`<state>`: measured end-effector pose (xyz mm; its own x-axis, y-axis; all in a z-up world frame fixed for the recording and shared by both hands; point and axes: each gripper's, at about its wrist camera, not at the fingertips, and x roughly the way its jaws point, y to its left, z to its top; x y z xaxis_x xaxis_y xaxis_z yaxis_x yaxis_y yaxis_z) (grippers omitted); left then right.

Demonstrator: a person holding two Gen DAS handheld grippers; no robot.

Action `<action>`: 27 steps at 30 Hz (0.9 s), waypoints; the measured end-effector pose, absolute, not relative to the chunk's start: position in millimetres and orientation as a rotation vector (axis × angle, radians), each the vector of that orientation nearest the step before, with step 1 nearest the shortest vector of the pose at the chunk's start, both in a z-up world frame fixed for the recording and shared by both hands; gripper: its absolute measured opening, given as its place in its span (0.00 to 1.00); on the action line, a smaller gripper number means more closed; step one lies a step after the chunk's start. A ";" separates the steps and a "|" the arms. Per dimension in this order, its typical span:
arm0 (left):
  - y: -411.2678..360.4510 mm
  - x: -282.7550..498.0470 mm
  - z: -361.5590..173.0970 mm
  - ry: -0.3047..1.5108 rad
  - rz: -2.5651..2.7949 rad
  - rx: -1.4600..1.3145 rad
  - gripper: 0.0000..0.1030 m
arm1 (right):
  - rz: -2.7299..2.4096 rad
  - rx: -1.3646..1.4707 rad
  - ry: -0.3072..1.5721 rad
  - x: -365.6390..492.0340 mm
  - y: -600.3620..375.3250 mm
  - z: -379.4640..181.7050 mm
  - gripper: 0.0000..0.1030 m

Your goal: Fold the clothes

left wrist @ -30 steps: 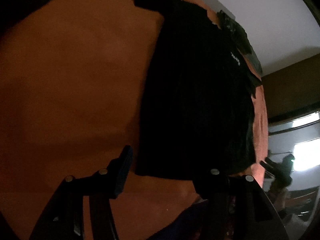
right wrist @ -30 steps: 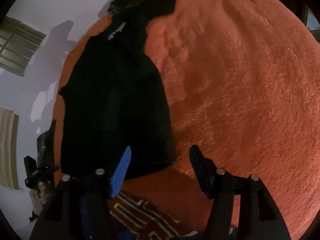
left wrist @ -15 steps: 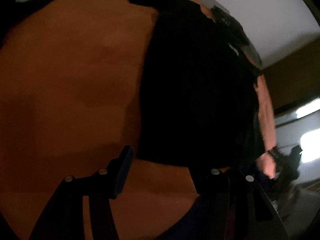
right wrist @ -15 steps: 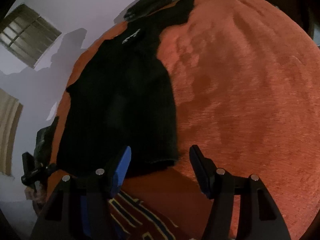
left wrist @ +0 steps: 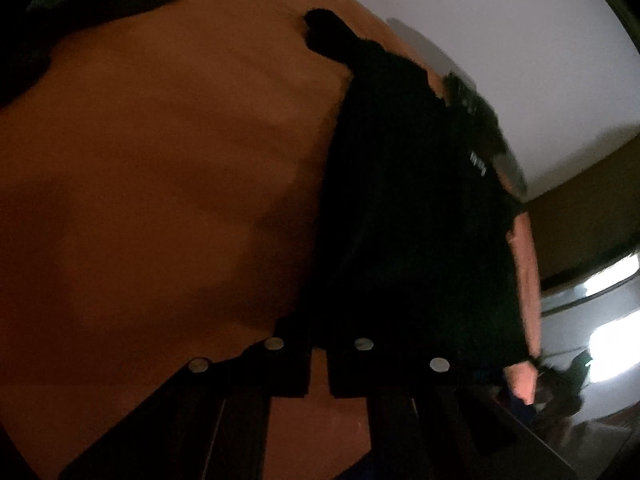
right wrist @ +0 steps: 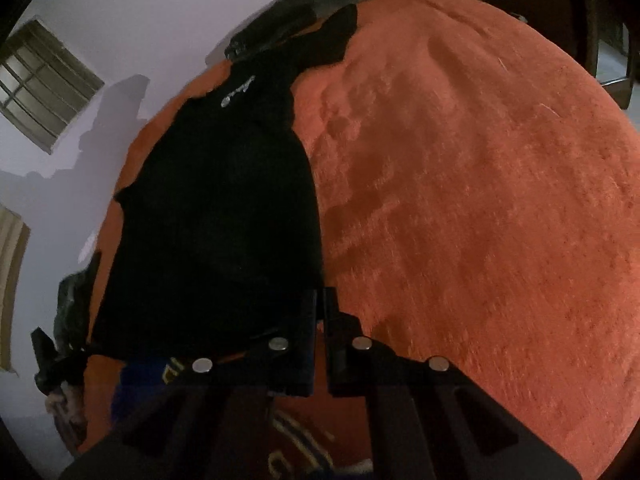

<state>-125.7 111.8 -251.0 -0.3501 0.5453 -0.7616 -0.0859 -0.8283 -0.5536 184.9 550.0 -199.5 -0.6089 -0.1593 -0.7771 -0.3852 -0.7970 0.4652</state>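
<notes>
Black t-shirt (right wrist: 216, 216) lies flat, lengthwise on the orange bed cover (right wrist: 480, 200), hem nearest. Left gripper (left wrist: 319, 340) has just clamped its fingers on the hem's left corner; right gripper (right wrist: 320, 308) has just clamped on the right corner. Paired corner grips look set for lifting the hem toward the collar for a fold.

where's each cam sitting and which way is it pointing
Left wrist: on the left gripper, looking down over closed jaws at the black shirt's near hem; a hand shows right.
Right wrist: on the right gripper, aimed down at the shirt's other near corner.
Shared: black shirt on the orange blanket.
</notes>
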 end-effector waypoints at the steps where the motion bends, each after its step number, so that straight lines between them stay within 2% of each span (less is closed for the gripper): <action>1: 106.5 -124.7 -253.9 -0.615 2.215 -1.498 0.06 | 2.540 -1.322 0.926 188.3 546.5 -197.9 0.02; 5: 111.5 -123.6 -270.5 -0.549 2.195 -1.542 0.06 | 2.505 -1.390 0.841 190.3 539.1 -209.9 0.02; 11: 112.8 -118.3 -278.5 -0.589 2.167 -1.524 0.06 | 2.427 -1.429 0.963 189.3 550.5 -229.0 0.02; 20: 105.0 -113.6 -257.9 -0.683 2.141 -1.467 0.06 | 2.536 -1.341 0.846 200.6 539.4 -197.2 0.02; 23: 112.5 -114.0 -253.3 -0.612 2.190 -1.481 0.06 | 2.527 -1.356 0.797 200.9 534.3 -198.6 0.02; 27: 116.5 -112.4 -271.3 -0.614 2.205 -1.564 0.06 | 2.418 -1.410 0.881 207.4 542.7 -221.7 0.00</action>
